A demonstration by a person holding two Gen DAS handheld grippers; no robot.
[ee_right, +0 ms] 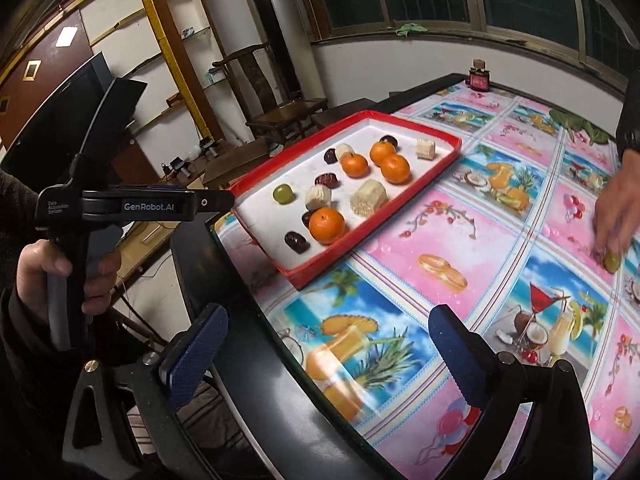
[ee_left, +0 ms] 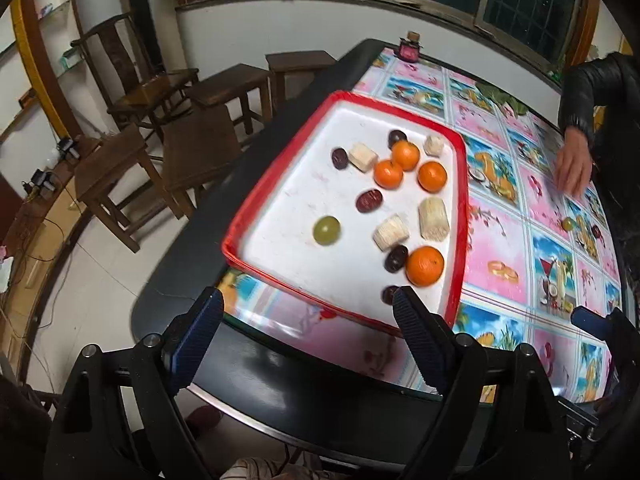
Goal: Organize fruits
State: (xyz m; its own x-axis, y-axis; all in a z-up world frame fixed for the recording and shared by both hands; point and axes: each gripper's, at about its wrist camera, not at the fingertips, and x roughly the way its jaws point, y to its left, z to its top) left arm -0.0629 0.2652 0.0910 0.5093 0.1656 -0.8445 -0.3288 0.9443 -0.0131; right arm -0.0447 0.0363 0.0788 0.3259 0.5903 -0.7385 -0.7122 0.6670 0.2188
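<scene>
The left hand-held gripper (ee_left: 308, 312) hangs open-jawed over the red-rimmed tray (ee_left: 240, 236) of fruits.

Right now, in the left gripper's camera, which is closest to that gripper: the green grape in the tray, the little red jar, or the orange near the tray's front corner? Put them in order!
Measured from the left gripper:
1. The orange, just beyond the right fingertip, in the tray's near corner.
2. The green grape, mid-tray, toward the left side.
3. The red jar, far away at the table's back edge.

Four oranges (ee_left: 405, 155), dark dates (ee_left: 369, 200), pale cane pieces (ee_left: 432, 218), one green grape (ee_left: 326, 230). All loose in the red-rimmed tray (ee_left: 463, 200) ahead of the left gripper (ee_left: 308, 300).
</scene>
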